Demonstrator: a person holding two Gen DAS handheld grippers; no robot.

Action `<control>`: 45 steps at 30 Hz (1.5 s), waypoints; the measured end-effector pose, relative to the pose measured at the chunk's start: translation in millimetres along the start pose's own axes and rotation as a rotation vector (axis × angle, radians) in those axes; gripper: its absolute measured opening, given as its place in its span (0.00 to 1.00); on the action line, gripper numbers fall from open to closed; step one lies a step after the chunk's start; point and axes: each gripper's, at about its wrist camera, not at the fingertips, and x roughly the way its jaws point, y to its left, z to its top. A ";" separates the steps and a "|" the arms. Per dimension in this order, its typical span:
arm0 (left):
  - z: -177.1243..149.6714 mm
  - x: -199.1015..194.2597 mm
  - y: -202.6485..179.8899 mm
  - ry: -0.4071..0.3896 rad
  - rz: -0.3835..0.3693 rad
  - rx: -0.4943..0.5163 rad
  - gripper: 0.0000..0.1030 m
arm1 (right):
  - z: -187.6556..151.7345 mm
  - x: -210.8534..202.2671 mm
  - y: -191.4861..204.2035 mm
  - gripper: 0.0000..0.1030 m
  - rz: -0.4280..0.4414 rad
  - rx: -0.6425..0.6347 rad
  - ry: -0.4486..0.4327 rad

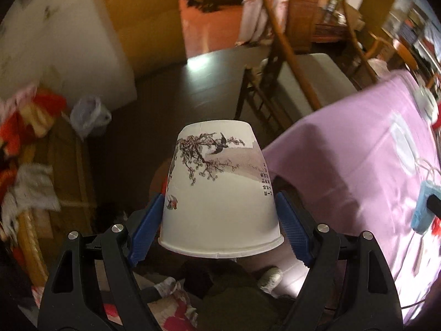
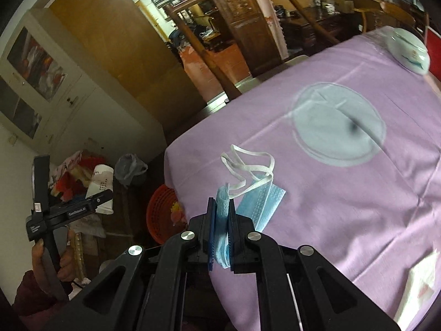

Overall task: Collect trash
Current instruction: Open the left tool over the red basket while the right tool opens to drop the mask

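My left gripper (image 1: 220, 204) is shut on a white paper cup (image 1: 220, 193) printed with a blossom branch and bird, held upside down off the table's left edge, above the floor. The cup also shows far left in the right wrist view (image 2: 100, 187), with the left gripper tool beside it. My right gripper (image 2: 223, 220) is shut on a blue face mask (image 2: 257, 204) with white ear loops, just over the near edge of the purple tablecloth (image 2: 344, 193). The mask also shows at the right edge of the left wrist view (image 1: 423, 209).
An orange basket (image 2: 161, 218) stands on the floor beside the table, under its edge. A bin lined with a plastic bag (image 1: 89, 117) stands by the wall. A wooden chair (image 1: 292, 82) is at the table's far side. A glass plate (image 2: 337, 131) and a lidded dish (image 2: 408, 51) lie on the cloth.
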 end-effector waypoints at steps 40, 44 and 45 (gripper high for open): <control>2.5 88.4 70.3 0.244 -0.031 -0.235 0.88 | 10.1 11.1 69.9 0.08 0.037 -0.231 0.059; -18.3 76.7 92.2 0.244 0.003 -0.286 0.88 | 7.4 30.8 92.7 0.08 0.112 -0.297 0.113; -24.4 74.0 98.4 0.245 0.012 -0.302 0.88 | 6.6 34.1 96.5 0.08 0.124 -0.309 0.123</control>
